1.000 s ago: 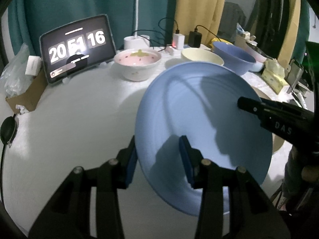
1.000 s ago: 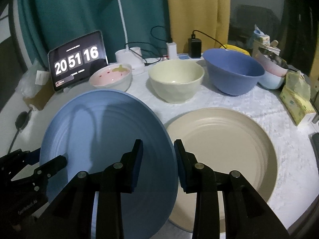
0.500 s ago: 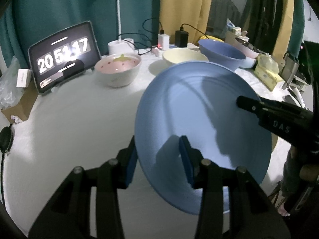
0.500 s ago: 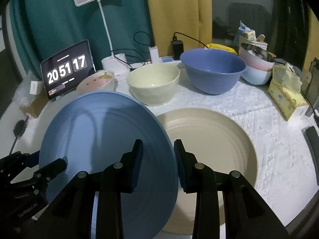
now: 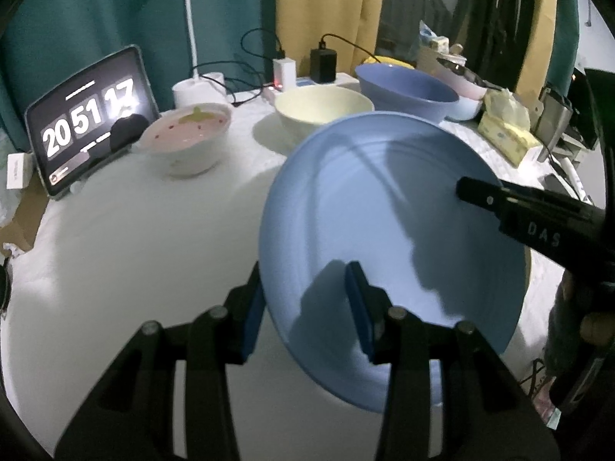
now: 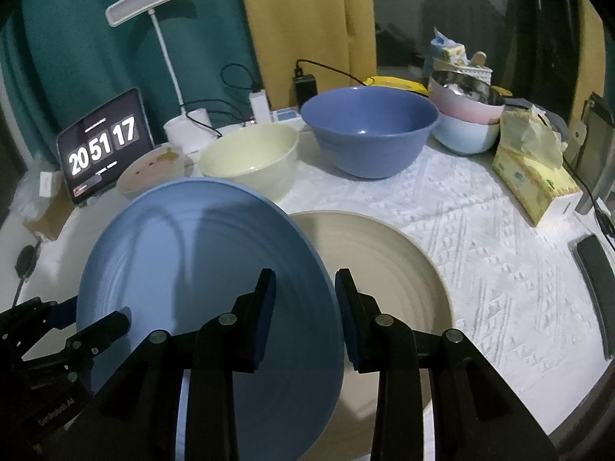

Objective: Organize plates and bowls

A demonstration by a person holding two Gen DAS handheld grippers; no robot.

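- The blue plate [image 6: 207,292] is held off the table between my two grippers, tilted, its right edge overlapping the beige plate [image 6: 388,269] that lies flat on the white tablecloth [image 6: 499,253].
- My left gripper [image 5: 305,296] is clamped on the plate's left rim: one pad sits behind the rim, the other on the plate's face.
- My right gripper [image 6: 305,292] is clamped on the opposite rim in the same way, one finger over the face and one outside the edge above the beige plate.
- From the left wrist view, the right gripper's upper finger [image 5: 499,207] lies across the far side of the plate.
- Behind the plates stand three bowls in a row: a pink-lined bowl with a strawberry pattern [image 5: 188,138], a cream bowl [image 6: 250,161] and a large blue bowl [image 6: 369,130].
- At the right of the blue bowl there is a stack of bowls [image 6: 465,119], pale blue under pink, with a metal one on top.
- A tissue pack [image 6: 534,169] lies near the stack, at the table's right side.
- At the left rear a tablet [image 6: 105,146] shows 20 51 17; beside it stands a white desk lamp [image 6: 153,7], with chargers and cables behind.
- A dark flat device [image 6: 595,272] lies at the table's right edge; I cannot tell what it is.
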